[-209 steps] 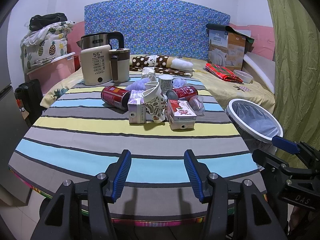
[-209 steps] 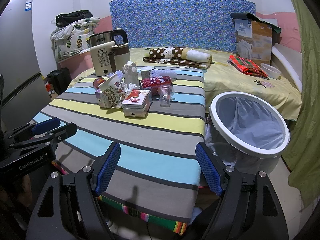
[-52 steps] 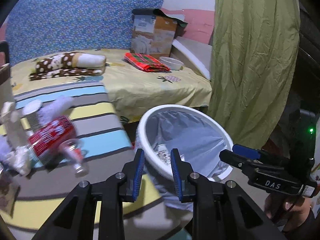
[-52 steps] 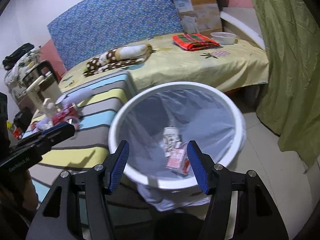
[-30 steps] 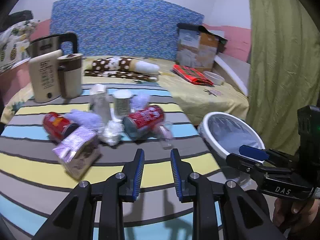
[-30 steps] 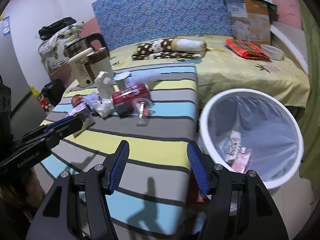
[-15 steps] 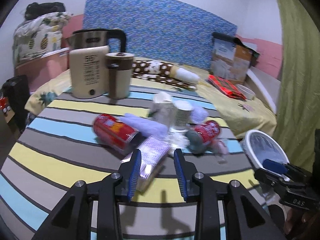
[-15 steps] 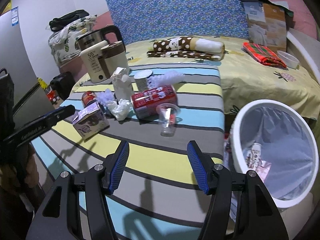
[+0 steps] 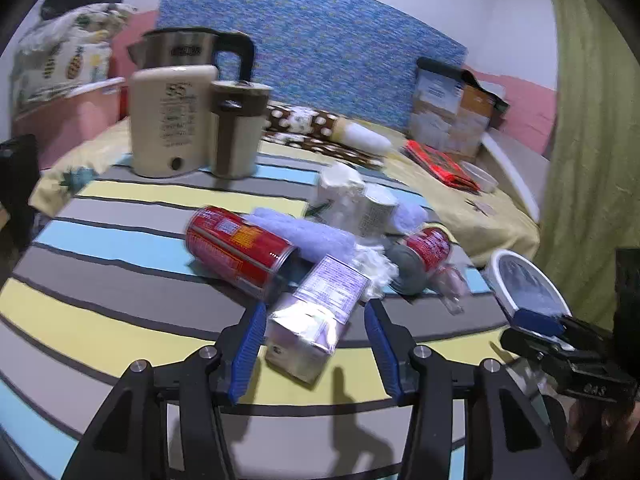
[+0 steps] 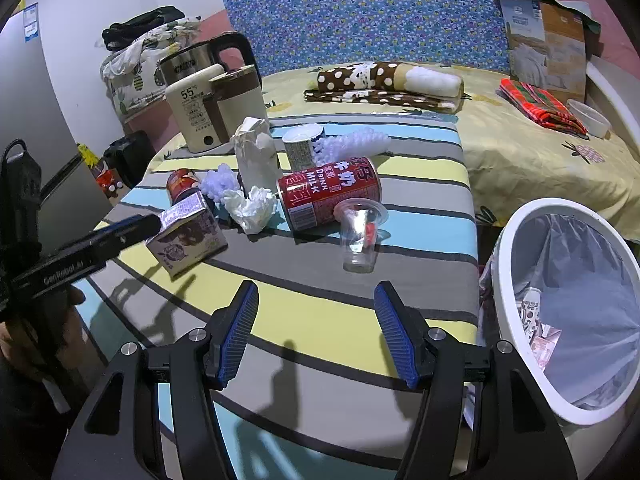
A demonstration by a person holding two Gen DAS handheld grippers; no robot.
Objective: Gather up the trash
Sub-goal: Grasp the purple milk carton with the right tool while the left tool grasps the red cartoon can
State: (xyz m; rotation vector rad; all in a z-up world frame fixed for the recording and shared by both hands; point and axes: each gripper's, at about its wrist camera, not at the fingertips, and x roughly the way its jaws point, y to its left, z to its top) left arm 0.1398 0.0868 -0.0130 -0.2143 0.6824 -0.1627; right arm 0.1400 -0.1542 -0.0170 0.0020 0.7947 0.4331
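Observation:
Trash lies on the striped table (image 10: 320, 304). My left gripper (image 9: 316, 350) is open, its jaws either side of a purple drink carton (image 9: 316, 316), also in the right wrist view (image 10: 188, 236). Around it lie a red can (image 9: 236, 250), a red milk can (image 10: 328, 194), a crumpled tissue (image 10: 252, 208) and a clear plastic cup (image 10: 360, 232). My right gripper (image 10: 316, 334) is open and empty, near the table's front edge, short of the cup. The white bin (image 10: 516, 320) with a grey liner stands at the table's right and holds some trash.
A kettle and a beige flask (image 10: 236, 100) stand at the table's back left. A white paper bag (image 10: 256, 152), a small cup (image 10: 302, 146) and fluffy purple pieces (image 9: 304, 234) lie among the trash. A bed with a box (image 10: 544, 40) is behind.
My left gripper has swung from over the bin back to the table, opened wider and come up around the purple carton. My right gripper has also turned from the bin toward the table.

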